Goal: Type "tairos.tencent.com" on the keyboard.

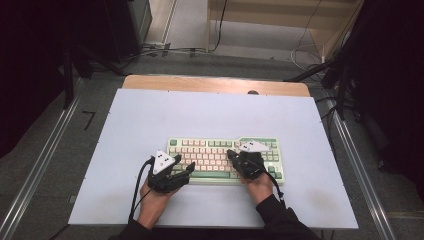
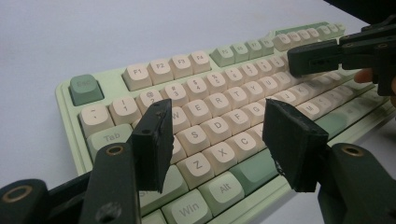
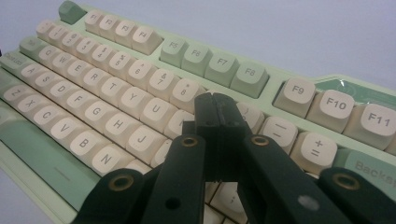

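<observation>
White table (image 1: 150,120), high view. Left hand (image 1: 155,196) comes in from the bottom edge, carrying the left gripper (image 1: 185,172) at the keyboard's near-left corner. Jaws stand well apart, nothing between them; in the left gripper view the two pads hang just above the keys, one over the Q/A area, the other past C, neither clearly touching a keycap.

Keyboard (image 1: 225,157): pale green case, cream keys with green modifiers. It lies flat near the middle of the table, slightly toward the person, long side across the table.

Right hand (image 1: 260,187) holds the right gripper (image 1: 231,154) over the right-hand half of the key field. Jaws are pressed together, pad to pad, with nothing clamped between them. In the right gripper view the closed tip (image 3: 215,105) points down at the number row, between the 8 key (image 3: 187,93) and the minus key (image 3: 279,127); whether it touches the key under it, I cannot tell. The left gripper view shows the same closed tip (image 2: 308,58) hovering over the upper rows on the right.
</observation>
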The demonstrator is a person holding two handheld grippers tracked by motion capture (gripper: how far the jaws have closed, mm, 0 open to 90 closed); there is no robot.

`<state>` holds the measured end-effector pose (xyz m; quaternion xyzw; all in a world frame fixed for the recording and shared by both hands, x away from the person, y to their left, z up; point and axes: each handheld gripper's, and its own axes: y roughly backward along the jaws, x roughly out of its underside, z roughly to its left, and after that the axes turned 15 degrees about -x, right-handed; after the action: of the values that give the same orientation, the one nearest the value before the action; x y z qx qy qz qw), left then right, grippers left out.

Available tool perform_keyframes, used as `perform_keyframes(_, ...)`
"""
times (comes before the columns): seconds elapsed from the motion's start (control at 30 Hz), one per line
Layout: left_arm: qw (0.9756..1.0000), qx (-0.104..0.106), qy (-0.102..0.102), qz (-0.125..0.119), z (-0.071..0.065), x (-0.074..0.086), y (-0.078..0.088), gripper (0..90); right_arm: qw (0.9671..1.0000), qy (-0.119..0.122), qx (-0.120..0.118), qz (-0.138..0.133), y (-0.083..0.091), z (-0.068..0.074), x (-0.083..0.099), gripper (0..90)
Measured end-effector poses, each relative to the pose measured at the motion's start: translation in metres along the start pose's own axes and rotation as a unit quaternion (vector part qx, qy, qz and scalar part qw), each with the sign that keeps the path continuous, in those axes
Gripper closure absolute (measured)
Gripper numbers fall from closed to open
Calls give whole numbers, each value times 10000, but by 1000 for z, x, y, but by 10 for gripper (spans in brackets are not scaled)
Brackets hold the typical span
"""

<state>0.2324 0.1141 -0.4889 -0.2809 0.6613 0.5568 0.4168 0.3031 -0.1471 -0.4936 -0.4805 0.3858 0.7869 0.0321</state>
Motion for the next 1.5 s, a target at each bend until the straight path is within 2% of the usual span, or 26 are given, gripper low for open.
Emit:
perform_keyframes(0.27,10000,5,3,-3,0,0,0,436,10000,-37,1,49,-1,0,0,874)
perform_keyframes(0.43,10000,15,12,-11,0,0,0,437,9999,-2,-31,-155,4,2,-1,874)
perform_keyframes(0.6,10000,21,17,-14,0,-1,0,437,9997,11,-65,-217,8,4,-2,874)
perform_keyframes(1.5,9999,80,-76,-8,-6,-4,-9,437,9994,12,-133,-309,22,10,2,874)
